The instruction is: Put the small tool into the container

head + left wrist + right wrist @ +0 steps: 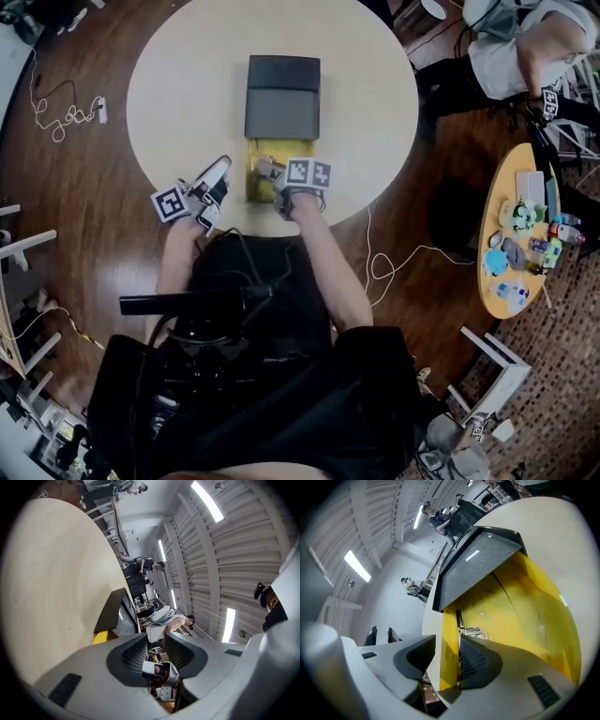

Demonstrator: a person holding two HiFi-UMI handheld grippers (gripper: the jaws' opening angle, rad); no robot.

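Small tool (471,631) inside yellow container (534,606).
Right gripper (447,641) wide, empty, astride left wall; lid (483,559) slid far for access; left gripper (157,639) half-open, empty, parked left, clear.

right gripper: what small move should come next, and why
Probably draw the right gripper back and up, clear of the yellow container: its jaws stand open with nothing pinched, and the small metal tool seems to lie inside already, along its side.
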